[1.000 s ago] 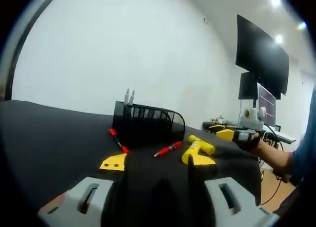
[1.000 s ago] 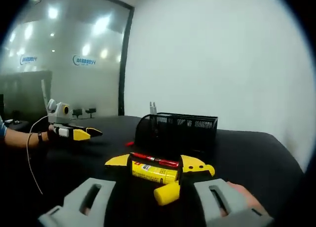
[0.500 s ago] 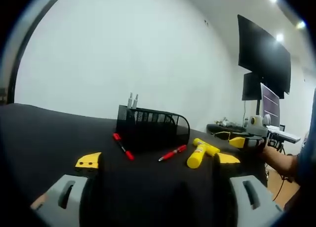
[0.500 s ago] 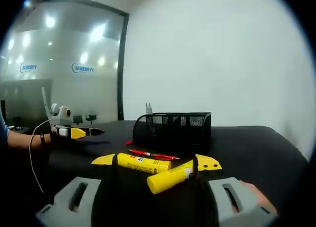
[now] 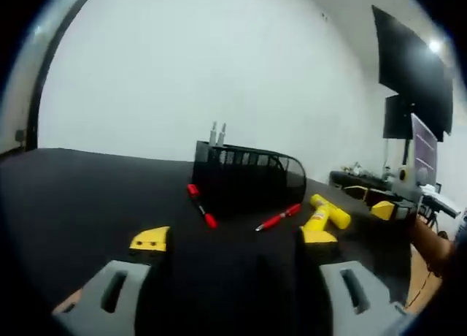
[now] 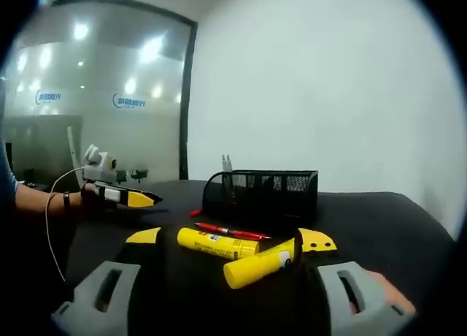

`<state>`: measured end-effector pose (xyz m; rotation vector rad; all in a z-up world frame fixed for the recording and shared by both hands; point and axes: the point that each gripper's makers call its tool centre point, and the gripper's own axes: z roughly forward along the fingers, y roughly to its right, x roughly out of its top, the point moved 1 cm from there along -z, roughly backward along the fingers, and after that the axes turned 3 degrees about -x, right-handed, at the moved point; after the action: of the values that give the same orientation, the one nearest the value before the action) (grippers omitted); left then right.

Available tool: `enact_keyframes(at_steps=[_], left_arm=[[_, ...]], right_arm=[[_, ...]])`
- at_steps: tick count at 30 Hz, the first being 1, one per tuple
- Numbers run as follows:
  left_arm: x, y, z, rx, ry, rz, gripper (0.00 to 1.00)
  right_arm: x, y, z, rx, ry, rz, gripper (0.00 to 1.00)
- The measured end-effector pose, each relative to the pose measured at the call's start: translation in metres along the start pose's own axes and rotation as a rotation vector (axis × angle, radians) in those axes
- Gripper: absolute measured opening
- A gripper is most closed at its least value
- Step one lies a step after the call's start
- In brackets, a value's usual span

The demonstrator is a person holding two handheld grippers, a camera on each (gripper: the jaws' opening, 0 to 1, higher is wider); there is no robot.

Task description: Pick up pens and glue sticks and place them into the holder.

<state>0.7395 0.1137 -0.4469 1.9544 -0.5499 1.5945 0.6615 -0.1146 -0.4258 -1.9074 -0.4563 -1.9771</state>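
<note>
A black mesh holder stands on the black table with two pale pens upright in it. In front of it lie a red pen, a second red pen and two yellow glue sticks. My left gripper is open and short of them, with nothing between its jaws. In the right gripper view the holder is behind one red pen and the glue sticks. These lie on the table between the open jaws of my right gripper.
The other gripper, held by a person's arm, hovers over the table at the left of the right gripper view. A white wall rises behind the holder. Monitors and a cluttered desk stand at the right of the left gripper view.
Both grippers' jaws stand wider apart than a second ago. The left gripper's jaws narrowed a little in the last half second, and its view has drawn nearer the holder.
</note>
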Motion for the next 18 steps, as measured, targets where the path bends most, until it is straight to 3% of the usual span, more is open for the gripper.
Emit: enact_keyframes(at_steps=[1, 4, 8, 12, 18], left_arm=[[-0.001, -0.004, 0.001, 0.052, -0.018, -0.015, 0.57], [0.002, -0.006, 0.008, 0.118, -0.009, -0.014, 0.55], [0.001, -0.01, 0.017, 0.203, -0.035, -0.046, 0.42], [-0.002, -0.008, 0.032, 0.219, -0.054, -0.05, 0.4], [-0.014, -0.012, 0.05, 0.258, -0.155, 0.027, 0.33]], right_arm=[[0.0, 0.0, 0.0, 0.0, 0.0, 0.003, 0.65], [0.002, -0.001, -0.002, 0.001, 0.008, 0.014, 0.63], [0.004, 0.001, -0.003, -0.006, 0.017, 0.021, 0.61], [0.006, 0.0, -0.004, -0.004, 0.024, 0.027, 0.6], [0.007, -0.002, -0.004, 0.003, 0.027, 0.025, 0.59]])
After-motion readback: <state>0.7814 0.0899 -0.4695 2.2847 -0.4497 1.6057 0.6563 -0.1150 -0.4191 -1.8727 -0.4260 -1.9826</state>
